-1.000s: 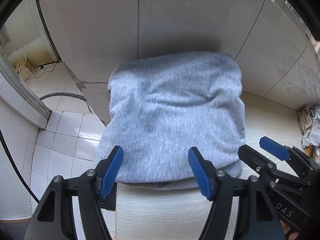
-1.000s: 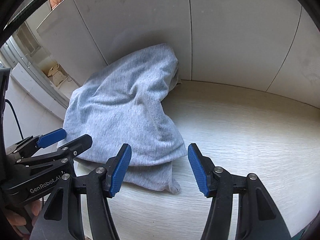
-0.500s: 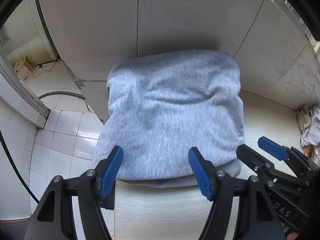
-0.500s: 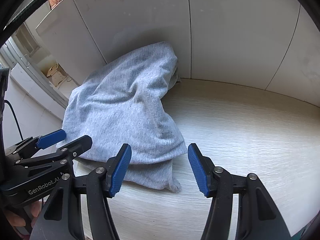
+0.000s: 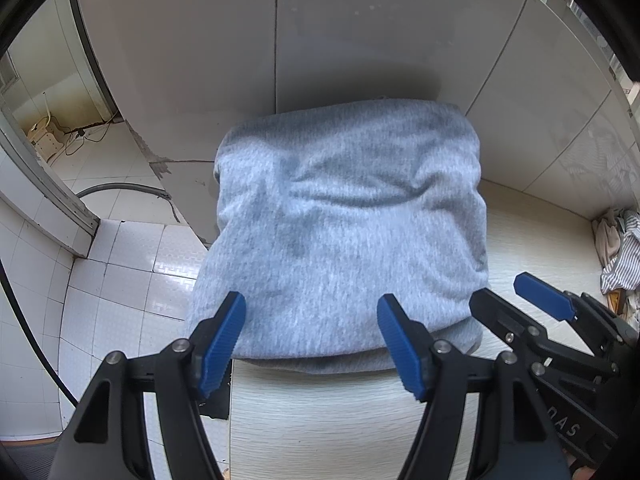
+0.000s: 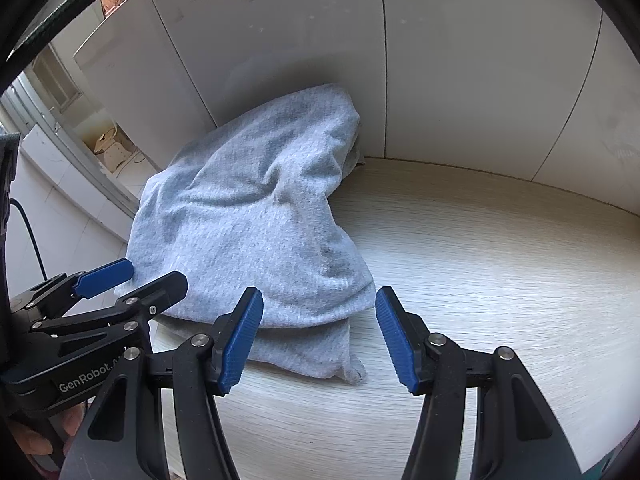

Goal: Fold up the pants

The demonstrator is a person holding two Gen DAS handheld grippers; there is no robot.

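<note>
The grey pants [image 5: 344, 224] lay doubled over into a thick, rumpled bundle at the left end of a pale wooden tabletop [image 6: 480, 248], the far end pushed up against the white panelled wall [image 5: 360, 40] and the left side overhanging the table edge above a white tiled floor [image 5: 120, 280]. An upper layer sat on a lower one whose hem poked out at the near right corner, so at least one fold appeared done, though the stack looked loose and uneven and probably wanted squaring or a further fold. The left gripper [image 5: 312, 340] hovered just short of the bundle's near edge, blue pads spread wide with nothing between them. The right gripper [image 6: 320, 332] hung close beside it at the near right corner, likewise spread and gripping nothing. A heap of striped laundry [image 5: 620, 252] waited at the table's far right, well apart from the pants.
</note>
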